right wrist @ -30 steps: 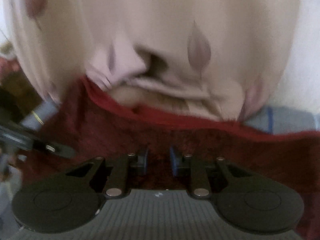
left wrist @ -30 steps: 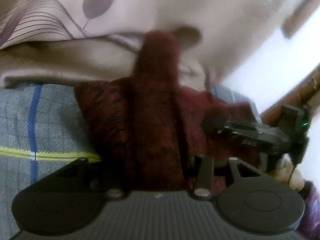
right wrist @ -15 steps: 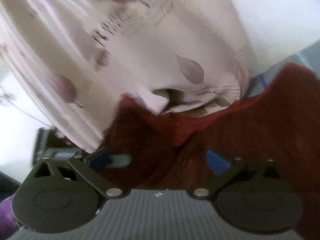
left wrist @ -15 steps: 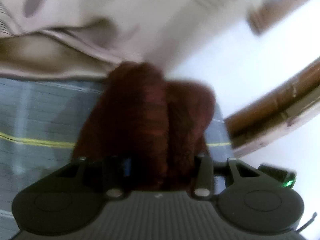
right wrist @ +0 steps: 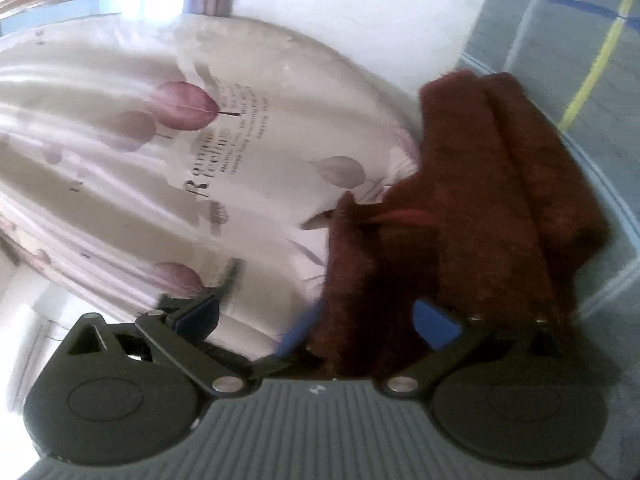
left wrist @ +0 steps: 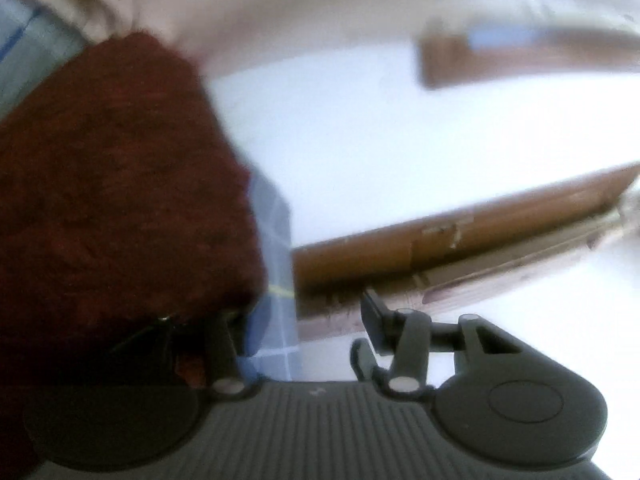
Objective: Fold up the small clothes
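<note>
Leaf-print cream pillow [right wrist: 160, 152] on grey checked sheet [right wrist: 568, 40]; brown wooden frame [left wrist: 460, 240] against white wall [left wrist: 360, 140].

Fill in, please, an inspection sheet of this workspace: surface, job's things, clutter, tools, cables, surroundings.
surface: blue-grey checked sheet with a yellow line.
job's things: dark red cloth, bunched in thick folds, lying on the sheet.
clutter: pale leaf-print bedding, touching the cloth.
grippers: left tool open, the cloth draped over its left side; right tool wide open, the cloth between its fingers, not pinched.
cables: nothing seen.
surroundings: white wall and brown wooden frame; both views are blurred.
</note>
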Action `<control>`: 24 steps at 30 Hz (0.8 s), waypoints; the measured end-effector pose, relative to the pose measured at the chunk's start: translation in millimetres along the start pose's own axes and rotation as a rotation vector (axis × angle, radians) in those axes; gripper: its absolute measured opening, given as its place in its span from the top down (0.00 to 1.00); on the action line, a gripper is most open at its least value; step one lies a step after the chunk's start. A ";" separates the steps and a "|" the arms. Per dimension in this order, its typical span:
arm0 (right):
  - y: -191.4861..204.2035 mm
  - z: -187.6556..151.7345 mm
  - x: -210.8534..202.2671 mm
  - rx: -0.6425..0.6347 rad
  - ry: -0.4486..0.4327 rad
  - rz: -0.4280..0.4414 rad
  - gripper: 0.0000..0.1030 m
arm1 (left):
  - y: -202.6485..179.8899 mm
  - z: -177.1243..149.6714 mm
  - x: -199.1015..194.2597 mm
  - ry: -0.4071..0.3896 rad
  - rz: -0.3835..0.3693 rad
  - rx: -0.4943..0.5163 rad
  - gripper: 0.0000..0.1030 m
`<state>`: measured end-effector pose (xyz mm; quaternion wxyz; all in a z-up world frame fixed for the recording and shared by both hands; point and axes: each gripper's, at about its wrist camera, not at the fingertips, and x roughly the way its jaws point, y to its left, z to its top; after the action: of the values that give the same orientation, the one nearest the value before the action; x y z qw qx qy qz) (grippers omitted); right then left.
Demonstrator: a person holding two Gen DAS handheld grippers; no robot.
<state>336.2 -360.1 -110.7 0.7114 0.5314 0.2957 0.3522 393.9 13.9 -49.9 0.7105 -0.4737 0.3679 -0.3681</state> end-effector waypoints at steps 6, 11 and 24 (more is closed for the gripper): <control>11.3 -3.9 36.0 -0.036 0.040 -0.050 0.00 | 19.6 -7.8 -16.6 -0.087 -0.111 -0.061 0.53; 23.4 -8.1 66.5 -0.076 0.040 -0.119 0.00 | 39.3 -25.4 -40.0 -0.219 -0.260 -0.118 0.50; 25.8 -9.2 94.3 -0.080 0.058 -0.148 0.12 | 23.1 -30.8 -157.7 -0.467 0.063 0.079 0.23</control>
<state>378.5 -273.4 -92.6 0.7471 0.4691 0.3403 0.3255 298.8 145.4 -52.9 0.8055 -0.5061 0.1934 -0.2401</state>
